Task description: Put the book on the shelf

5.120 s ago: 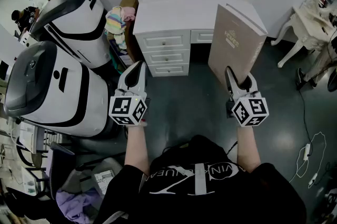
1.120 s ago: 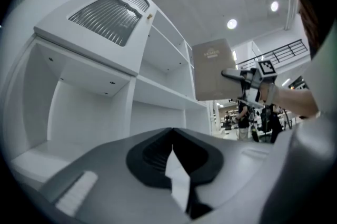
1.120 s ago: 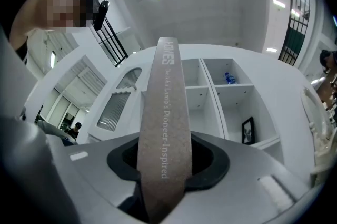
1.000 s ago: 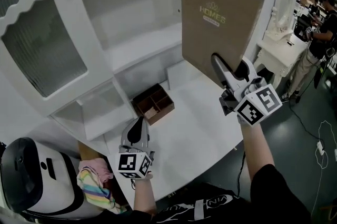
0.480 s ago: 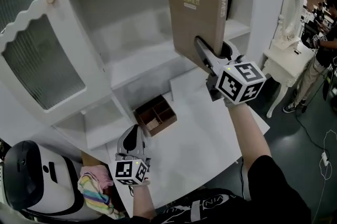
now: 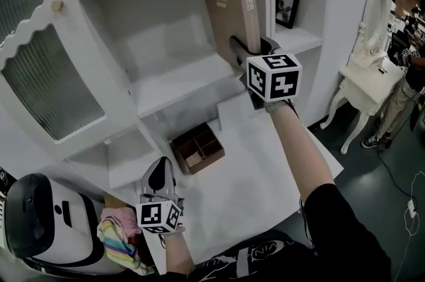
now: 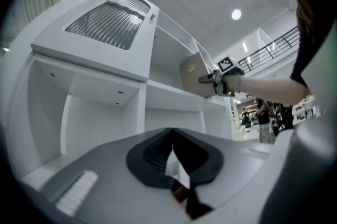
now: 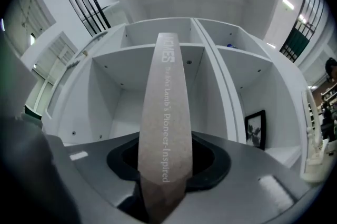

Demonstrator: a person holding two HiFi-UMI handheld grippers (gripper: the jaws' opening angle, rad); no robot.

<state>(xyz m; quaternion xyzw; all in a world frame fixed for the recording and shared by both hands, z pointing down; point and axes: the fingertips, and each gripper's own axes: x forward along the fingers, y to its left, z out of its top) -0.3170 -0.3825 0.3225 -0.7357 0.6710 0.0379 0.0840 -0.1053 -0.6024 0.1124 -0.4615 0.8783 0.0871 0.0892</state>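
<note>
A tall tan book [image 6: 232, 8] stands upright in my right gripper [image 6: 254, 48], which is shut on its lower end. The book is at the mouth of the middle bay, just above the white shelf board [image 6: 176, 85] and close to the divider on its right. In the right gripper view the book's spine [image 8: 164, 112] faces the camera between the jaws of the right gripper [image 8: 166, 175], with the bay [image 8: 118, 107] behind it. My left gripper [image 6: 158, 181] hangs low over the desk, shut and holding nothing; the left gripper view shows that gripper [image 7: 176, 165] with its jaws together.
A brown wooden divider box [image 6: 196, 146] sits on the white desk [image 6: 265, 161]. A framed picture [image 6: 287, 7] stands in the bay to the right. A cabinet door with a knob [image 6: 58, 5] is at the left. A white vanity table [image 6: 372, 68] stands at right, a colourful cloth [image 6: 116, 234] at lower left.
My right gripper has carried the book left and forward to the shelf bay, turning it so that its spine faces me. The left gripper has sunk slightly.
</note>
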